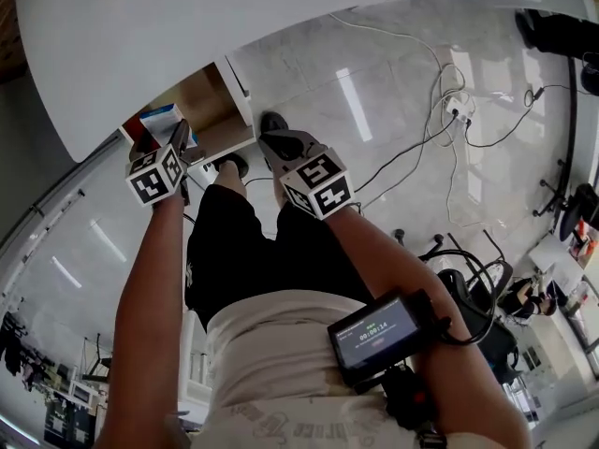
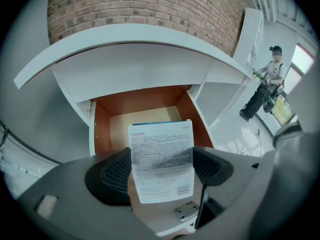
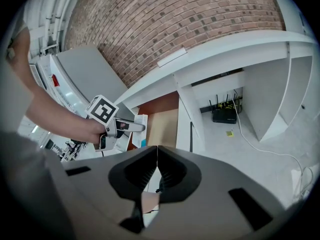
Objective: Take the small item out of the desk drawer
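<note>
Print in dense small lines covers the white face of the small carton [image 2: 161, 164], too fine to be read. A barcode is seen at its lower right corner and a blue edge along its top. The carton is clamped upright between the dark ribbed pads [image 2: 116, 173] of the left gripper [image 2: 161, 170], whose jaws are parted only by the carton's width. It is held at the open front of the drawer [image 2: 102, 129], above it. The drawer, brown-walled with a pale bottom, stands drawn out from under the white desk [image 2: 130, 44], and a brick wall [image 2: 140, 4] is seen behind the desk. To the right of the drawer the right gripper [image 3: 157, 156] is held with its jaws pressed together and nothing between them. Further right of the drawer, in the open bay under the desk, a black router [image 3: 223, 115] is set on the floor, with a white cable [image 3: 241, 134] trailing from it. Far to the right of the drawer a person [image 2: 272, 69] is seen standing, well apart.
</note>
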`<state>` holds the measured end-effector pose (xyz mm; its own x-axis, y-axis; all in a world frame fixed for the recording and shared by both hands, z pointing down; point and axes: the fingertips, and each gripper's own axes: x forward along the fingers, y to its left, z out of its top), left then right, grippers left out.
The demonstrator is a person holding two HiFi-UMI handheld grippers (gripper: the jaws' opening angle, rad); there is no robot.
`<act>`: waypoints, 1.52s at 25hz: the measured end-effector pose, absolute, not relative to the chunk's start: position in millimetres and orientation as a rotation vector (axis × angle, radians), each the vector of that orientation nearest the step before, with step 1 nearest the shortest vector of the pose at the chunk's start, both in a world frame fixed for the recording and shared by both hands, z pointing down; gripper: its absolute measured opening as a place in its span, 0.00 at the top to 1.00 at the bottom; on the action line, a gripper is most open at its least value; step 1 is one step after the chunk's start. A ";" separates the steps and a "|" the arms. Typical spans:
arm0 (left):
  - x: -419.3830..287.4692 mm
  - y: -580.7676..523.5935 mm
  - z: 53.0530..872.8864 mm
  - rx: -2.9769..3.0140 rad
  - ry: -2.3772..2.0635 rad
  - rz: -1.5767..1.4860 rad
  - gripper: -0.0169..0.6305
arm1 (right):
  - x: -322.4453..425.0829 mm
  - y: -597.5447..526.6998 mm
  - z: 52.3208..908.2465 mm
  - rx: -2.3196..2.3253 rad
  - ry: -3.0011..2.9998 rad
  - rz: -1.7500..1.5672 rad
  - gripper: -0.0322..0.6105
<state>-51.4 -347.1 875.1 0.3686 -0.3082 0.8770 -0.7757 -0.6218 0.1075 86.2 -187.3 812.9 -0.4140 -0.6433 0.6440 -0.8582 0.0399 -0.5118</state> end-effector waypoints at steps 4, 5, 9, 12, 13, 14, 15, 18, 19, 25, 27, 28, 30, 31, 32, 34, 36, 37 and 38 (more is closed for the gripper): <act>-51.6 -336.4 856.8 2.099 -0.938 1.125 0.38 | 85.1 -183.0 806.3 1.517 -2.079 1.299 0.94; -51.5 -334.3 852.6 2.096 -0.939 1.111 0.38 | 85.1 -182.7 805.5 1.513 -2.079 1.297 0.94; -53.9 -329.3 831.0 2.091 -0.956 1.045 0.38 | 84.8 -182.2 797.8 1.507 -2.086 1.289 0.94; -59.0 -325.3 815.4 2.084 -0.979 0.990 0.38 | 85.3 -182.6 790.7 1.500 -2.092 1.273 0.94; -62.1 -323.3 811.2 2.081 -0.984 0.977 0.38 | 84.4 -182.9 788.8 1.496 -2.096 1.268 0.94; -65.4 -321.2 807.3 2.079 -0.989 0.966 0.38 | 83.3 -183.2 786.9 1.493 -2.099 1.263 0.94; -68.3 -318.9 803.5 2.077 -0.992 0.958 0.38 | 82.3 -183.3 785.0 1.489 -2.103 1.259 0.94; -74.5 -311.5 792.0 2.074 -1.000 0.930 0.38 | 81.2 -181.8 778.0 1.479 -2.108 1.243 0.94; -76.4 -309.3 788.2 2.073 -1.002 0.920 0.38 | 80.6 -181.6 775.0 1.477 -2.108 1.236 0.94; -89.2 -301.9 765.4 2.080 -1.004 0.867 0.38 | 71.0 -187.8 755.9 1.463 -2.123 1.199 0.94; -92.0 -299.0 756.3 2.083 -1.007 0.844 0.38 | 68.3 -188.1 748.6 1.456 -2.131 1.186 0.94; -92.8 -297.4 751.7 2.084 -1.009 0.833 0.38 | 67.4 -188.1 745.2 1.453 -2.134 1.181 0.94; -93.3 -295.3 743.8 2.088 -1.011 0.815 0.38 | 66.2 -188.8 739.9 1.444 -2.143 1.171 0.94; -93.7 -294.5 740.4 2.092 -1.013 0.809 0.38 | 65.5 -189.3 737.9 1.437 -2.149 1.165 0.94; -94.2 -293.5 737.0 2.096 -1.015 0.803 0.38 | 64.7 -189.6 736.0 1.431 -2.155 1.158 0.94; -95.1 -290.5 729.1 2.103 -1.016 0.786 0.38 | 62.6 -189.0 731.5 1.418 -2.163 1.145 0.94; -96.6 -287.8 719.8 2.112 -1.016 0.765 0.38 | 60.1 -188.7 726.5 1.406 -2.168 1.135 0.94; -97.3 -286.8 715.2 2.117 -1.015 0.756 0.38 | 59.2 -189.3 723.8 1.402 -2.171 1.128 0.94; -98.1 -285.9 711.0 2.122 -1.014 0.747 0.38 | 58.3 -190.2 720.9 1.399 -2.174 1.122 0.94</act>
